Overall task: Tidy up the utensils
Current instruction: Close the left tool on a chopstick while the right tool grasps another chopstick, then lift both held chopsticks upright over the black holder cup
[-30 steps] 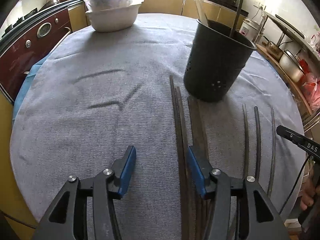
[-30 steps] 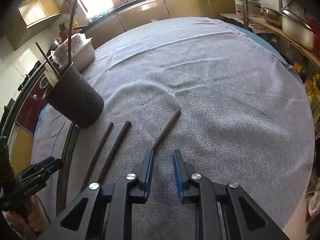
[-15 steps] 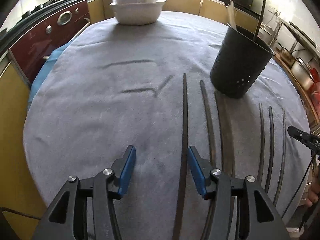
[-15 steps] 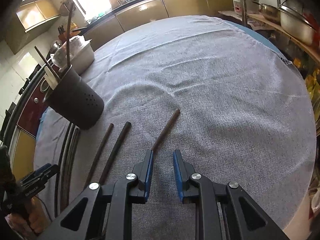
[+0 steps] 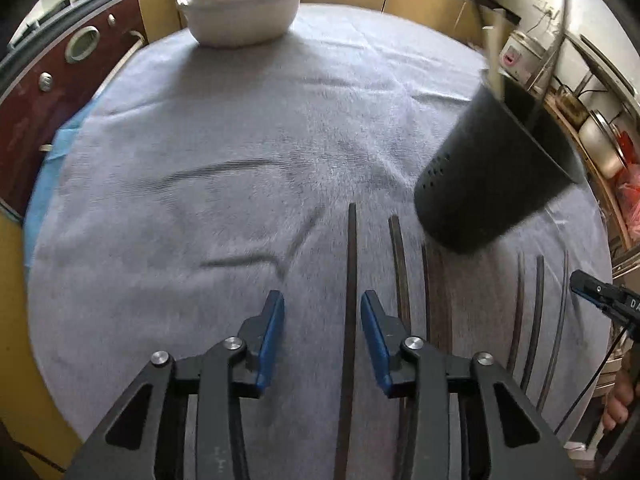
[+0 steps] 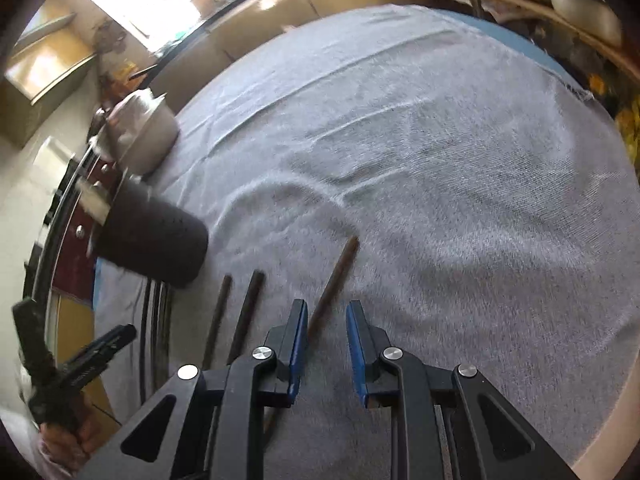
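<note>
Several dark chopsticks lie on the grey tablecloth (image 5: 200, 152). My left gripper (image 5: 322, 312) is open; one long chopstick (image 5: 350, 280) runs between its fingers, nearer the right one. More chopsticks (image 5: 400, 264) lie to its right, and others (image 5: 536, 312) at far right. The black perforated utensil holder (image 5: 492, 184) stands right of centre with sticks in it. My right gripper (image 6: 326, 322) is open around the near part of a brown chopstick (image 6: 336, 276). Two more chopsticks (image 6: 248, 312) lie left of it, near the holder (image 6: 156, 240).
A white bowl with a bagged item (image 5: 240, 12) stands at the far side of the table; it also shows in the right wrist view (image 6: 140, 136). The round table's edge drops to a red appliance (image 5: 48, 92) on the left and shelves with pots (image 5: 600, 140) on the right.
My left gripper has shifted left, so a single chopstick now lies between its open fingers. My right gripper has turned and moved forward over the brown chopstick; the view is blurred.
</note>
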The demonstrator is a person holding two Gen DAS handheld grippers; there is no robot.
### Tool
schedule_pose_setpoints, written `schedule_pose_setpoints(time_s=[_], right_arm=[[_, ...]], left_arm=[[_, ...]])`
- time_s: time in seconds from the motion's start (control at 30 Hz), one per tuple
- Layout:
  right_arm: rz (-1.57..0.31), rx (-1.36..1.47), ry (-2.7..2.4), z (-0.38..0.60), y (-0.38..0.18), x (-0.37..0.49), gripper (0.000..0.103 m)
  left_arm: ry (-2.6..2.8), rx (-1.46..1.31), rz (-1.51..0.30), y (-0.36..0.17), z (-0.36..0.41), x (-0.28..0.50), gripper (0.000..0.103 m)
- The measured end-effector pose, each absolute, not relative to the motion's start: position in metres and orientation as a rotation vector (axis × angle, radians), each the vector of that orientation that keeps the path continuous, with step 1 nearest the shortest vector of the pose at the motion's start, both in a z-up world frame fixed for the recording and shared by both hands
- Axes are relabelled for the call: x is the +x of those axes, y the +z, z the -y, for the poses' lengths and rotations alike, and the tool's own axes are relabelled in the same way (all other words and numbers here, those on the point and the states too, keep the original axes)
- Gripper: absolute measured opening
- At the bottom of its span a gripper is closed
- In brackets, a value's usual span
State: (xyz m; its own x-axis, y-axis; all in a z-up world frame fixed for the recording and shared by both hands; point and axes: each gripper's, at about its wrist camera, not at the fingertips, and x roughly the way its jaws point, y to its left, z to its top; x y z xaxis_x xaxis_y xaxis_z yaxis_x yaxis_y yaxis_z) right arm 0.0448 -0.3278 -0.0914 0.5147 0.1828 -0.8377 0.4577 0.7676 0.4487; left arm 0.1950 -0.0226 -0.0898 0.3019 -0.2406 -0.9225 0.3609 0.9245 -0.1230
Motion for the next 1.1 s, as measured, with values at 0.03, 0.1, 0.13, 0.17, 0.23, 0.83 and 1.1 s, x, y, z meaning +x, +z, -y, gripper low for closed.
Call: schedule_pose_setpoints(time_s=[0.03, 0.1, 0.13, 0.17, 0.23, 0.83, 1.1], right_arm=[[-1.046, 0.718, -0.191, 0.329, -0.092, 0.048, 0.022], [-1.063, 0.714, -0.215, 0.327, -0.093, 0.056, 0.023], [-1.064, 0.7, -0.23, 0.327, -0.092, 0.059, 0.022], [-1.07, 0.669, -0.261, 0.323, -0.091, 0.064, 0.021], [-1.08, 0.62, -0.298, 0.318, -0.089, 0.072, 0.021], [-0.973, 0.334, -0.241, 0.275, -0.079, 0.071, 0.007], [-0.757, 0.48, -0.08, 0.286, -0.032, 0.042, 0.007]], left_arm=[[-0.399, 0.114, -1.199, -0.09, 0.024, 0.2, 0.039], [-0.405, 0.113, -1.198, -0.09, 0.028, 0.204, 0.037], [-0.406, 0.111, -1.199, -0.089, 0.032, 0.204, 0.037], [-0.406, 0.111, -1.198, -0.089, 0.035, 0.206, 0.037], [-0.405, 0.125, -1.19, -0.09, 0.04, 0.209, 0.037], [-0.391, 0.092, -1.087, -0.082, 0.029, 0.201, 0.004], [-0.462, -0.005, -0.889, -0.013, 0.01, 0.153, 0.004]])
